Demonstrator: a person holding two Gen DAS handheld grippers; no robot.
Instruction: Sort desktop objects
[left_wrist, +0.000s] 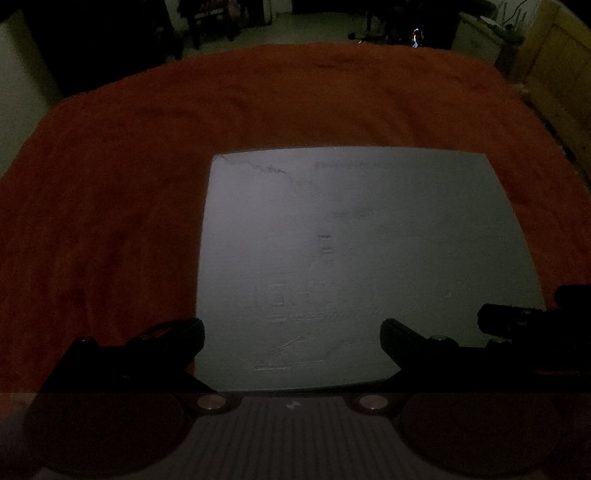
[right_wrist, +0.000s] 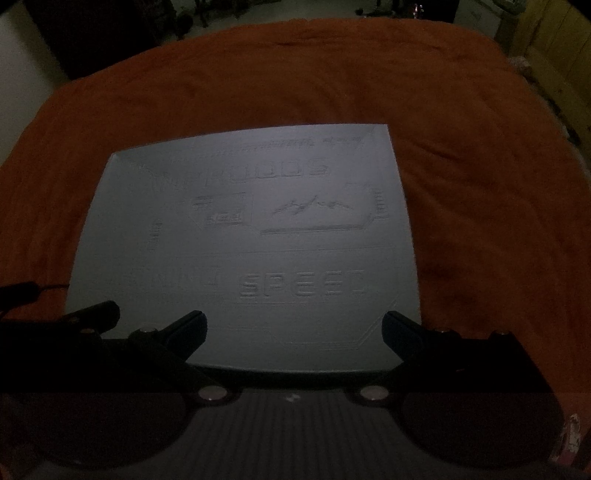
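Both views are dim, and what they show is a pale grey mat (right_wrist: 243, 243) lying flat on an orange-red cloth (right_wrist: 461, 155) that covers the counter; in the right wrist view the mat fills the centre and lower half of the frame, with embossed lettering that reads "SPEED" near its lower edge, and in the left wrist view the same mat (left_wrist: 351, 266) sits in the centre and lower right. The left tongs (left_wrist: 291, 339) are spread wide with nothing between their tips, held just above the mat's near edge, and the right tongs (right_wrist: 293, 332) stand the same way, wide apart and empty over the near edge of the mat. At the lower right of the left view a dark piece that is probably the other tool (left_wrist: 524, 317) shows beside the mat's corner, and a matching dark shape appears at the lower left of the right view, so the two tools seem to be held side by side facing the mat. That posture reads as a ready or resting stance. No loose desktop things to sort are visible on the mat or the cloth in either view; whether any lie outside the frames cannot be told. Nothing stands in the way over the mat. Beyond the cloth's far edge, along the top of both frames, are dark furniture legs (left_wrist: 210, 22) and floor, and a pale wooden cabinet (left_wrist: 554, 62) at the upper right, all well apart from the tongs.
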